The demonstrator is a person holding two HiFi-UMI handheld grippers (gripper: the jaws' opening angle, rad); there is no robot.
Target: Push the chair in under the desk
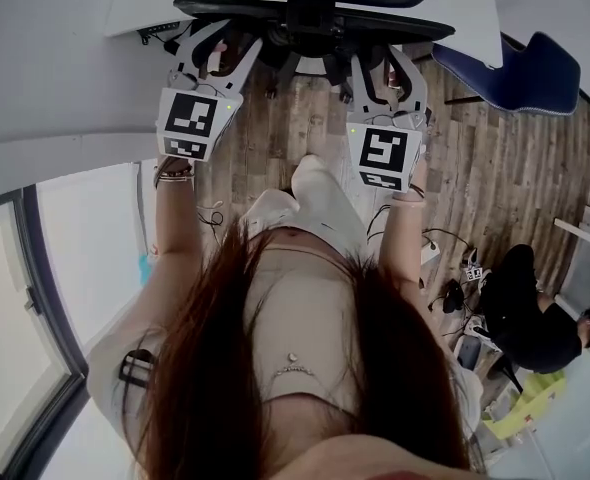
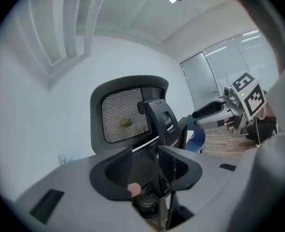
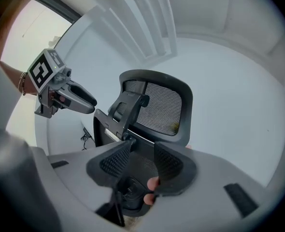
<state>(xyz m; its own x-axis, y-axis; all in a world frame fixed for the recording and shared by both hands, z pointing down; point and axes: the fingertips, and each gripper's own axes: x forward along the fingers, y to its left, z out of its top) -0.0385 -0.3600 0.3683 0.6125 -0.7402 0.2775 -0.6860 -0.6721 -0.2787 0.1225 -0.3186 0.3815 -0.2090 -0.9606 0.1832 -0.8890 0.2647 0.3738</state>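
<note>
A black office chair with a mesh backrest stands in front of me, its seat at the edge of the white desk. My left gripper is at the near left rim of the seat, and my right gripper is at the near right rim. In the left gripper view the left gripper has its pads apart, with the dark seat and its mechanism in the gap. The right gripper stands the same way below the backrest. No pad visibly clamps anything.
A blue chair stands to the right on the wood floor. A person in black sits low at the right, near cables and a power strip. A glass window runs along the left. My own legs are just behind the chair.
</note>
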